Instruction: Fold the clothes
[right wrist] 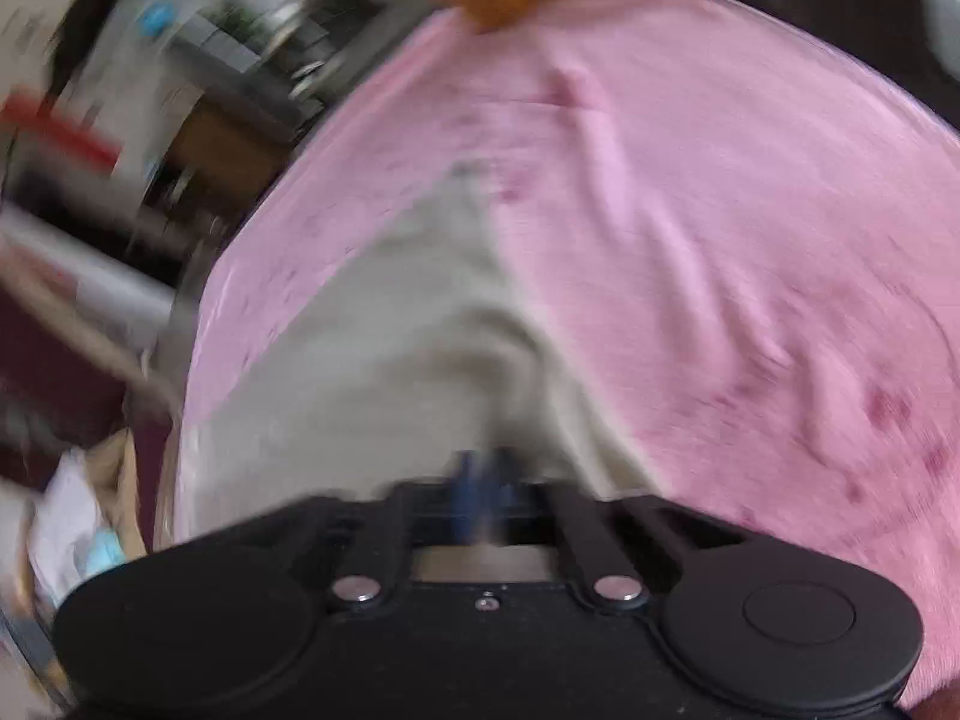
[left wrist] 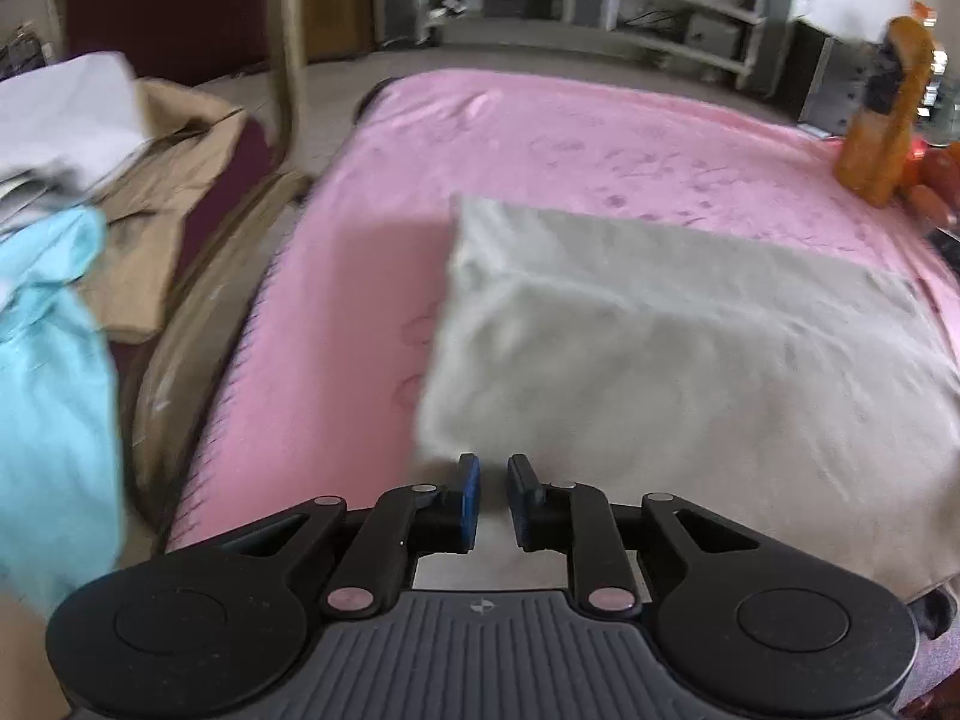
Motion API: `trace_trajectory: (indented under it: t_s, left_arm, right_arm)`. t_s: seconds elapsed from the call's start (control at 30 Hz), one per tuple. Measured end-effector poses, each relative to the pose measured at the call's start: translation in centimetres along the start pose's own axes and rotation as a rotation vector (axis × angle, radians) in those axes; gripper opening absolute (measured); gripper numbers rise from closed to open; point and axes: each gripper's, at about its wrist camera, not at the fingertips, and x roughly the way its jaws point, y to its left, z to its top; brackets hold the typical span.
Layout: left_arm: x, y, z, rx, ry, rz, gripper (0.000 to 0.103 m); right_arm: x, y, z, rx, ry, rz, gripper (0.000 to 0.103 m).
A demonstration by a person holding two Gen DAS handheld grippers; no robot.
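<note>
Left gripper (left wrist: pixel 492 495): held with its jaws a narrow gap apart; nothing is seen clamped between the blue pads (left wrist: pixel 470 501).
Right gripper (right wrist: pixel 480 489): heavily blurred; the blue pads look drawn together with pale cloth bunched at them, but whether the cloth is pinched cannot be told.
Grey garment (left wrist: pixel 690 372): spread flat just ahead and to the right of the left gripper, its near left corner lying at the fingertips; in the right wrist view it (right wrist: pixel 384 360) runs forward and left from the gripper.
Pink cover (left wrist: pixel 540 144): spread under the garment, extending ahead and to both sides of each gripper.
Clothes pile: seen well to the left of the left gripper, with a light blue piece (left wrist: pixel 54 372), a beige piece (left wrist: pixel 162 192) and a white piece (left wrist: pixel 66 114).
Orange bottle (left wrist: pixel 888 114): standing upright far ahead to the right, at the cover's far edge.
Shelving (left wrist: pixel 600 6): seen beyond the cover, blurred.
</note>
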Motion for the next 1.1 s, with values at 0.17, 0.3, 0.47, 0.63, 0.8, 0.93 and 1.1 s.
trace_trajectory:
  t_s: [0.17,0.3,0.47,0.63,0.8,0.93,1.1]
  left_arm:
    - [-1.0,1.4,-1.0,-0.011,0.030,0.079,0.022]
    - [-2.3,1.5,-1.7,-0.027,-0.001,0.060,0.017]
    - [-3.1,0.4,-1.9,-0.011,-0.046,-0.050,0.018]
    - [-1.5,-0.4,-2.4,0.050,0.067,-0.008,0.020]
    - [-2.8,1.0,-1.5,-0.022,0.060,-0.024,0.015]
    - [-5.5,1.4,0.9,-0.066,-0.080,-0.106,0.014]
    - [-7.9,0.1,5.2,-0.035,-0.269,-0.168,0.014]
  right_arm:
    - [-3.3,-3.6,0.2,0.182,-0.086,-0.111,0.000]
    - [-5.6,-2.7,-0.7,0.119,-0.193,-0.171,0.017]
    - [-4.5,-0.9,-2.5,-0.013,-0.114,0.025,0.017]
    - [-2.0,-0.6,-2.7,-0.042,0.000,-0.084,0.001]
    - [-4.1,0.3,-3.1,-0.109,-0.108,-0.300,0.013]
    - [-7.1,2.6,-2.6,-0.122,-0.216,-0.158,0.015]
    - [-8.6,9.1,-0.2,-0.274,-0.311,0.039,0.015]
